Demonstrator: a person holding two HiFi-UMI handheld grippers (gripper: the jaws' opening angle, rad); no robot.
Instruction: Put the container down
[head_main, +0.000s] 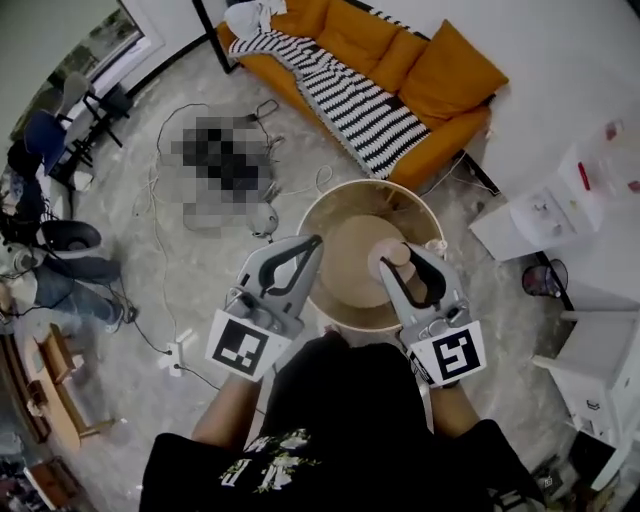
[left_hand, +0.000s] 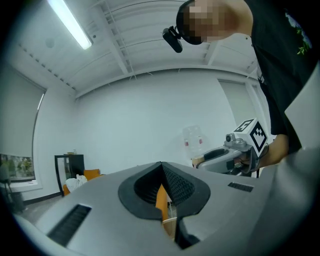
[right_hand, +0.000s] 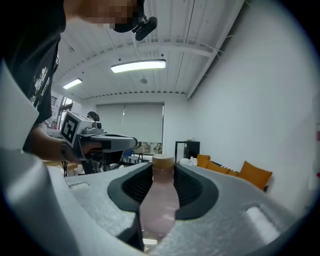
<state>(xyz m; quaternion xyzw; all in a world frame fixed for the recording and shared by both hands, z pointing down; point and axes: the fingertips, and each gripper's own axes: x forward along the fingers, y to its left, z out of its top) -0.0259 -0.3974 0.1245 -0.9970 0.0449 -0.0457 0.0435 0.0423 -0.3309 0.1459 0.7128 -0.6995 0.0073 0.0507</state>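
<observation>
At the centre of the head view, the round tan container (head_main: 372, 186) is held above the floor. The left gripper (left_hand: 162, 170) pinches its thin wall, jaws almost together. The right gripper (right_hand: 163, 172) clamps a pink bottle (right_hand: 159, 205) near its neck. I judge the container light and stiff, but wide, so a single rim grip may let it tilt.

btl (head_main: 392, 256) over tub (head_main: 345, 192), sofa (head_main: 440, 70) behind

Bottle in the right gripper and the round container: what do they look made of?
Bottle: probably translucent plastic, pale pink, satin; light shows through it. Its cap: opaque tan, likely plastic. Container: thin tan wall, dull finish; plastic or pressed fibre, cannot tell.
</observation>
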